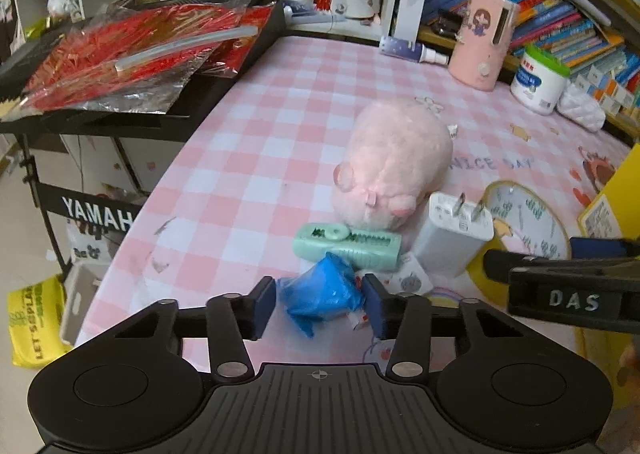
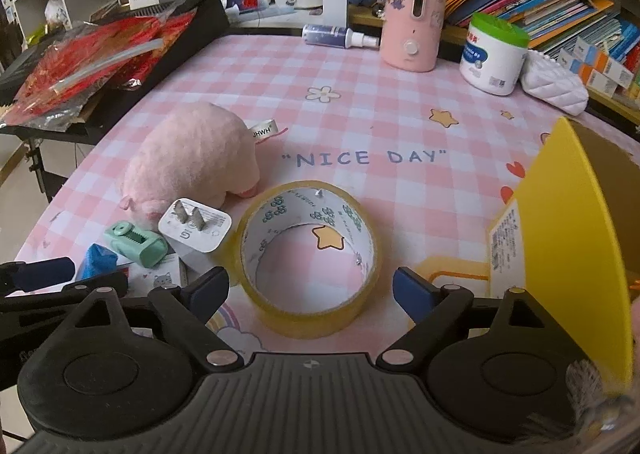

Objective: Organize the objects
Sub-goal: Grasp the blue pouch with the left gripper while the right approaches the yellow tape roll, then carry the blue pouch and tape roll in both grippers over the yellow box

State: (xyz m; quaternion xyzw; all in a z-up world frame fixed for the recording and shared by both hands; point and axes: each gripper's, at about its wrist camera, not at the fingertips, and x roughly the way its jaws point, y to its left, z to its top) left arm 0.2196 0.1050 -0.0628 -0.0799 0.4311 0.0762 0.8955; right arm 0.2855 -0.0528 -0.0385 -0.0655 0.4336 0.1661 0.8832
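The left tool (image 1: 320, 304) has its two blue pads close on either side of a crumpled blue plastic bag (image 1: 322, 294); the pads look to touch the bag's sides, so the tool grips it on the pink-and-white checked worktop (image 1: 256, 142). Just beyond the bag lies a mint-green plastic tape dispenser (image 1: 348, 244), and behind it a pink plush pig (image 1: 394, 170) with its snout toward the near edge. To the right of the dispenser stands a white wall charger with two metal prongs (image 1: 454, 232), prongs up.

The right tool (image 2: 310, 290) stands wide, its pads on either side of a roll of clear yellowish packing tape (image 2: 310, 254) but not touching it. The roll lies flat on the worktop, near the middle of the near side, just right of the charger. A yellow cardboard box (image 2: 568, 238) is at the right edge, near the roll.

Far on the worktop there are a pink cylinder-shaped humidifier with a cartoon girl (image 2: 414, 12), a white jar with a green lid (image 2: 494, 54) to its right, and a blue spray bottle (image 2: 338, 36) lying on its side to its left. At the far left a black keyboard (image 1: 224, 94) carries red foil packets (image 1: 132, 54)
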